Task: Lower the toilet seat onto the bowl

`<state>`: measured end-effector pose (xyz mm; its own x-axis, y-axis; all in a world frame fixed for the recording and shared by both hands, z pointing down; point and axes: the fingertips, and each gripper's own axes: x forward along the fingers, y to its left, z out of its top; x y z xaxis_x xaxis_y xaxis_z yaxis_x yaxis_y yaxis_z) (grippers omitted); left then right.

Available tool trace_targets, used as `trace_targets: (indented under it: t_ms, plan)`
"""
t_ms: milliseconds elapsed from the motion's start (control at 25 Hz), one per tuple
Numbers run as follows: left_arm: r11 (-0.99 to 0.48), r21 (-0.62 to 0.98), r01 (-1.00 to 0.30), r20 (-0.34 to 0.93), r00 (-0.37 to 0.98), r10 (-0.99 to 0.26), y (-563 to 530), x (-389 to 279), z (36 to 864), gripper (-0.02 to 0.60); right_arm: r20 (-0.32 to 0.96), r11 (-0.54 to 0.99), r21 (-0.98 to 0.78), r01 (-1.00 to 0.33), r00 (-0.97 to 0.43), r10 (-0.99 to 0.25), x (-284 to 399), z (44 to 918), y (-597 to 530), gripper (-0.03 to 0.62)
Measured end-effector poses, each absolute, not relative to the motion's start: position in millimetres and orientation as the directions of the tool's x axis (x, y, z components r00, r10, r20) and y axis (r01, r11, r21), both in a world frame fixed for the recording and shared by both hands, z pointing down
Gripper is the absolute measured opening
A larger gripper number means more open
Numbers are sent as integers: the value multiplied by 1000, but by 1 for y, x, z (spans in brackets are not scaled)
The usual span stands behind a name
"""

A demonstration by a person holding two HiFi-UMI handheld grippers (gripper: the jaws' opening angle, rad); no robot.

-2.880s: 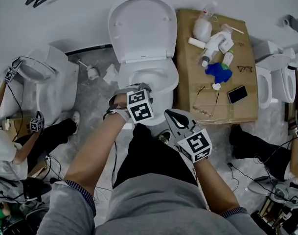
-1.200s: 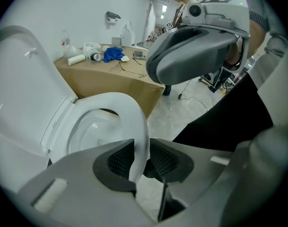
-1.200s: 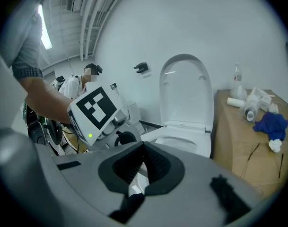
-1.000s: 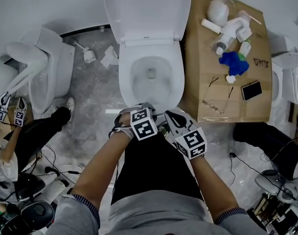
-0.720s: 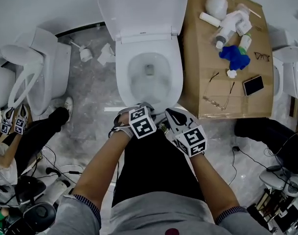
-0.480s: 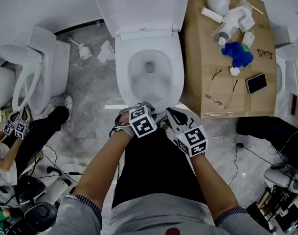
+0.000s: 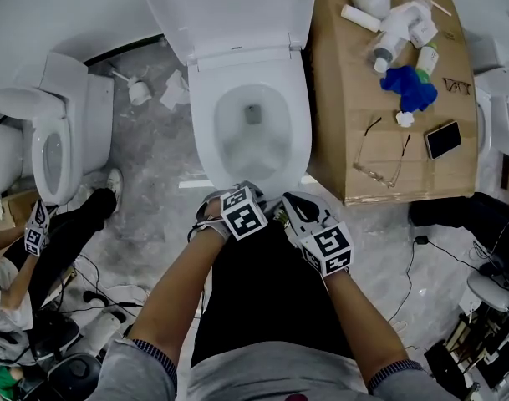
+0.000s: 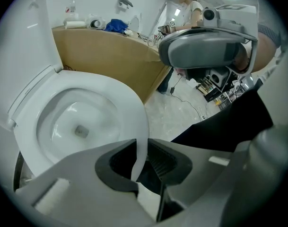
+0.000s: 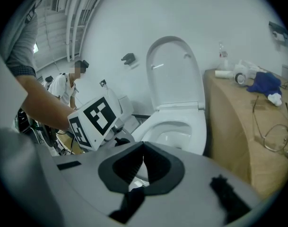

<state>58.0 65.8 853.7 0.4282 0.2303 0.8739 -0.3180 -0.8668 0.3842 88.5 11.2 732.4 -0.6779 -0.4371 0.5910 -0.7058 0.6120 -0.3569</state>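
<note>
**Left claw holds the seat's front edge, low over the bowl**

Head view: The toilet (image 7: pixel 246 57) stands mid-frame on a grey floor (image 7: pixel 154 165), with its lid (image 7: pixel 229 7) raised at the back. The seat (image 7: pixel 206 132) lies low over the bowl (image 7: pixel 250 132); whether it rests on the rim I cannot tell. The left claw (image 7: pixel 229 190) sits at the seat's front edge, pointing steeply down. The right claw (image 7: pixel 287 200) hangs just beside it, to its right, off the seat. Right of the toilet is a cardboard surface (image 7: pixel 338 165) carrying bottles (image 7: pixel 396 36), a blue cloth (image 7: pixel 409 86), glasses (image 7: pixel 384 153) and a phone (image 7: pixel 442 139). A second toilet (image 7: pixel 58 132) stands at the left.

Left gripper view: The seat's thin front edge runs between the jaws, and their tips are grasping it. The jaws have just been closing. Beyond them the seat rings the bowl, and the cardboard surface rises behind it.

Right gripper view: The jaws are clenched with their tips touching, and nothing is between them. Past them the left claw's marker cube (image 9: pixel 94 122) shows at the left. The toilet is ahead with its lid upright, and the cardboard surface with the glasses is at the right.
</note>
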Motion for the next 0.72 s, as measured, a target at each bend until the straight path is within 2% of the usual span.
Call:
trace_targets:
  t_ms: [720]
  plan:
    - [-822, 439, -362, 864, 421, 276, 72, 58, 918, 49, 608, 572, -386, -724, -666, -433, 91, 764, 19, 15]
